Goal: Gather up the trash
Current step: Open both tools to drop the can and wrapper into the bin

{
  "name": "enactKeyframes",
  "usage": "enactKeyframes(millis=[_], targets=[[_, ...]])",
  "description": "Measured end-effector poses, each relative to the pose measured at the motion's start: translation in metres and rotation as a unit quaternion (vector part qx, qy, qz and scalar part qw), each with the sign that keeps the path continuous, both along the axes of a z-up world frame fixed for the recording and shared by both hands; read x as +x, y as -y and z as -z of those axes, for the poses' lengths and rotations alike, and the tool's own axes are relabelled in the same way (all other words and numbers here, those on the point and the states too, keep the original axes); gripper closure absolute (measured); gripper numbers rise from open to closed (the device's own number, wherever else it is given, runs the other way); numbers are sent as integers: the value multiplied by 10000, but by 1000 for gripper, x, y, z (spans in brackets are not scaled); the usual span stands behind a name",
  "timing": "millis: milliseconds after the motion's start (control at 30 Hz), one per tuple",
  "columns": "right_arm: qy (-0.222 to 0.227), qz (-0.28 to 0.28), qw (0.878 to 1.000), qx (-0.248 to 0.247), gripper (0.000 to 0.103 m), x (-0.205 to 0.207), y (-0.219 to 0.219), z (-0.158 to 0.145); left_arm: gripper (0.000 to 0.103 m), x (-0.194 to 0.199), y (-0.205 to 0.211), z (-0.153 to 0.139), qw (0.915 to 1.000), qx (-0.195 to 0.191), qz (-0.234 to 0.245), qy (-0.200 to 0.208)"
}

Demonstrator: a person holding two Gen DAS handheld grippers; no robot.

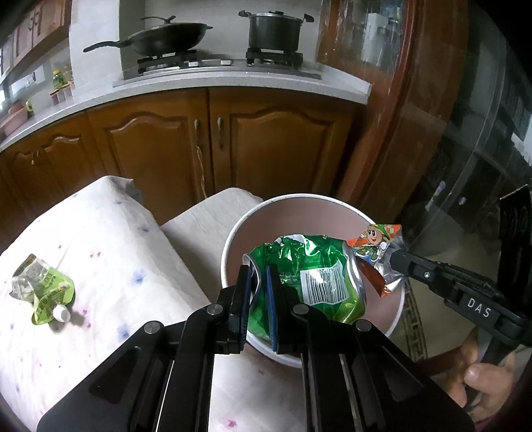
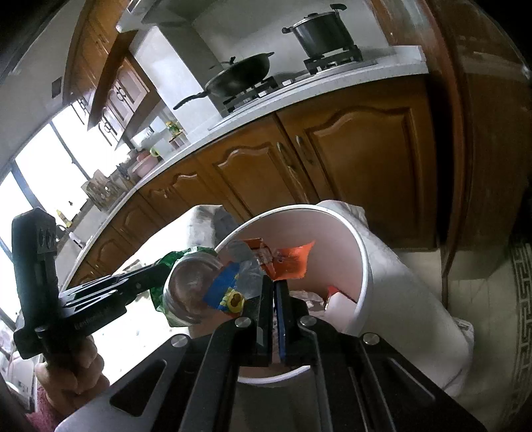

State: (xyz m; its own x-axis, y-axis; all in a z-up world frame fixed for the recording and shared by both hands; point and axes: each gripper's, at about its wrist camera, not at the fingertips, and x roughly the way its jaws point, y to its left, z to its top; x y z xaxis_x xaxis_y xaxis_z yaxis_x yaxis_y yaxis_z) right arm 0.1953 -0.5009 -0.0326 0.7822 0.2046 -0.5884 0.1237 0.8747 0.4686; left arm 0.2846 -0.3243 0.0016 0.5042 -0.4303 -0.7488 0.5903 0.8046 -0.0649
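My left gripper [image 1: 258,269] is shut on a crumpled green snack bag [image 1: 319,275] with a barcode, which it holds over the mouth of a white bin [image 1: 299,197]. My right gripper [image 2: 273,282] is shut on an orange and clear wrapper [image 2: 289,262] above the same bin [image 2: 359,259]. From the left wrist view the right gripper [image 1: 394,257] comes in from the right, with the cartoon-printed wrapper [image 1: 374,241] at its tip. From the right wrist view the left gripper [image 2: 163,269] holds the green bag [image 2: 173,257] at the bin's left rim. A flattened green pouch [image 1: 46,289] with a white cap lies on the cloth.
The bin stands beside a table under a white flowered cloth [image 1: 109,246] and holds some red and white scraps [image 2: 335,295]. Brown cabinets [image 1: 159,143] and a counter with a wok [image 1: 166,36] and a pot [image 1: 274,31] run behind. A dark wooden door frame [image 1: 392,133] stands at right.
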Motion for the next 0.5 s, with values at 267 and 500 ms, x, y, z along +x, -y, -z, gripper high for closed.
enactKeyframes(millis=[267,500], targets=[[-55,6,9999,97,94,6,7,4,92,6,6,7,9998,27,41,-212],[22,11,9998,185,62,4,10,4,74,3,5,4,9998,-50,37,-186]])
